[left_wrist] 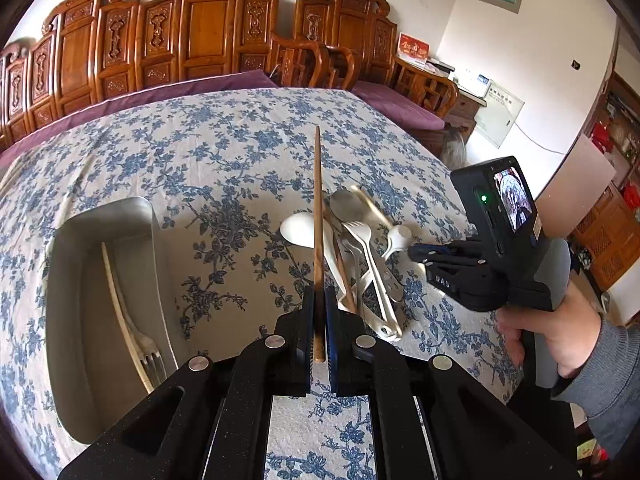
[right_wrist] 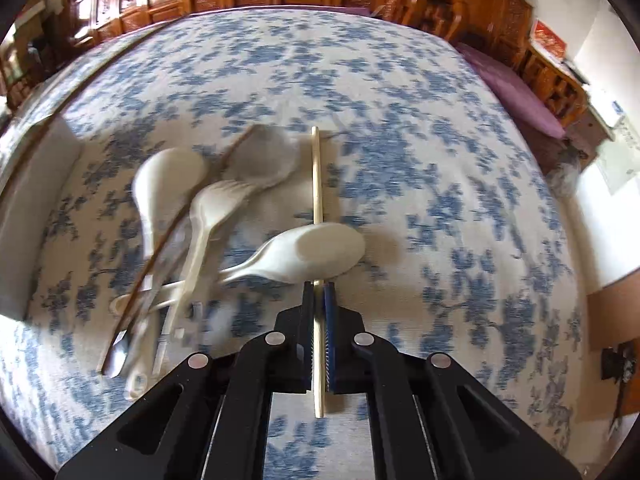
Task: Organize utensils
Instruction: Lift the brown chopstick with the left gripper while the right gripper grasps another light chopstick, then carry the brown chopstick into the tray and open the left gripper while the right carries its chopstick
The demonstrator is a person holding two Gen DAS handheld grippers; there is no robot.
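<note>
Gripping a brown wooden chopstick (left_wrist: 317, 216) near its thick end, the left gripper (left_wrist: 319, 300) kept both jaws pressed flat on it, with the stick pointing straight forward above the flowered tablecloth (left_wrist: 224, 148). Just to the right of that stick lay the pile of utensils (left_wrist: 356, 256): a white spoon (left_wrist: 298, 229), a grey metal spoon (left_wrist: 347, 203), a white fork (left_wrist: 362, 240) and a second brown chopstick (left_wrist: 340, 264), crossing and touching one another. To the left stood a grey metal tray (left_wrist: 68, 280), already holding a pale chopstick and a fork (left_wrist: 148, 354) along its floor.

Closed tight on a pale chopstick (right_wrist: 316, 176), the right gripper (right_wrist: 319, 292) held it in line with the fingers, its far end reaching past a small white spoon (right_wrist: 316, 254) that lay across under it. Left of that spoon sat the blurred pile again, and at the far left edge the tray wall (right_wrist: 36, 184). Behind the table ran a carved wooden bench (left_wrist: 168, 36) with a purple cushion (left_wrist: 396, 106).
</note>
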